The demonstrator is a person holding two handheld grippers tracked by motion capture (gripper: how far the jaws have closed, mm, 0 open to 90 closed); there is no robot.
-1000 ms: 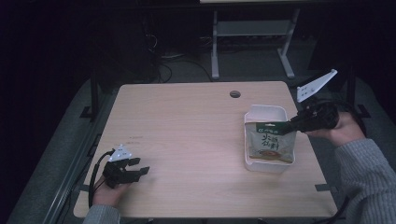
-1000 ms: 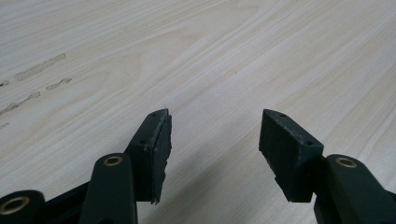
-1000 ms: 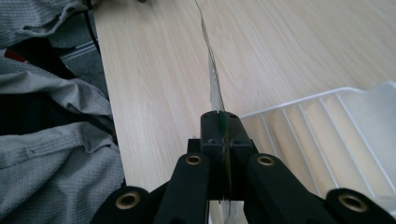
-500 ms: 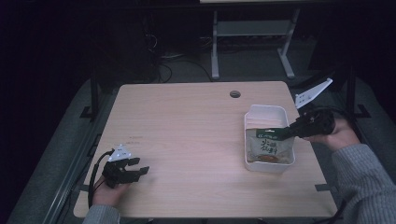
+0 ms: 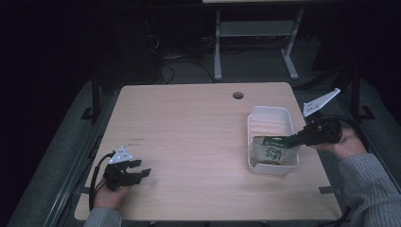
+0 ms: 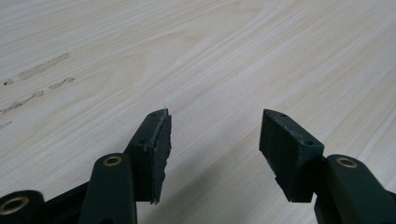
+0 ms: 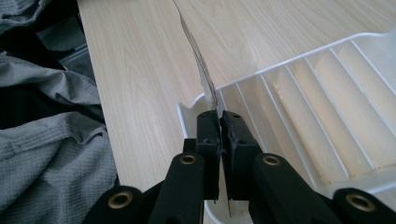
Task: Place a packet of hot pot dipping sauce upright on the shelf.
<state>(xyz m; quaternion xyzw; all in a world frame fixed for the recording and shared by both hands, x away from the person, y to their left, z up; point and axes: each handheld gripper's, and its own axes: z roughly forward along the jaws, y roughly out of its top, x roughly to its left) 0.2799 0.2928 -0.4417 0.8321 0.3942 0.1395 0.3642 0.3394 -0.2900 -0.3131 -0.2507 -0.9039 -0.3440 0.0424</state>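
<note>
A green snack packet [image 5: 270, 150] lies in the near end of a white ribbed tray [image 5: 269, 120] at the table's right side. My right gripper [image 5: 294, 138] is shut on the packet's top edge, coming in from the right over the tray's rim. In the right gripper view the thin packet edge [image 7: 200, 65] rises out of the closed right gripper [image 7: 219, 116], with the tray [image 7: 327, 93] to its right. My left gripper [image 5: 142, 169] rests open near the table's front left corner, and in the left gripper view only bare wood lies between the left gripper [image 6: 212, 133] jaws.
The wooden table [image 5: 189, 123] has a round cable hole [image 5: 238, 95] at the back, beyond the tray. Faint marks [image 6: 42, 70] show on the wood ahead of the left gripper. A metal stand [image 5: 255, 33] is on the dark floor behind the table.
My right gripper has moved toward the near end of the tray and lowered the packet, which now lies flatter inside. The left gripper has stayed put.
</note>
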